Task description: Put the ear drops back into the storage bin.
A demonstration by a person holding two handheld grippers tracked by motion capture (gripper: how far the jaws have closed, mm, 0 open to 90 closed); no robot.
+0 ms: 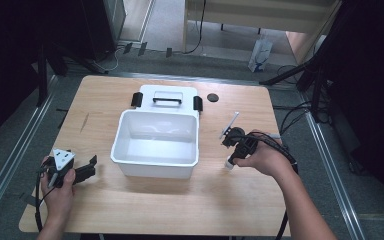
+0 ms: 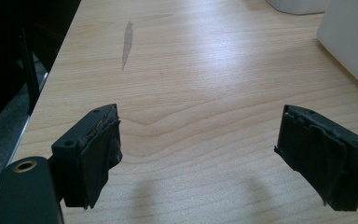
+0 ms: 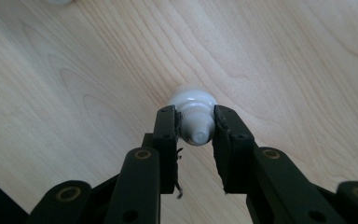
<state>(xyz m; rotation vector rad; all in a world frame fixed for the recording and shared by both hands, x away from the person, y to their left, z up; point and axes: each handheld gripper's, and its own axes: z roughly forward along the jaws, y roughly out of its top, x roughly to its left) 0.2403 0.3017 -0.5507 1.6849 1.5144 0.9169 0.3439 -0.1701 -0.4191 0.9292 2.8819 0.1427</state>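
My right gripper [image 3: 195, 122] is closed on the small white bottle [image 3: 193, 116], upright on the desk [image 1: 180, 210] to the right of the white bin [image 1: 130, 150], while my left gripper [image 2: 198, 154] waits open and empty on the bin's other side.

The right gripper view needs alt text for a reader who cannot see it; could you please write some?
The right gripper has its two black jaws shut on the neck of a small white bottle, seen from above its cap. The bottle stands on a light wooden table.
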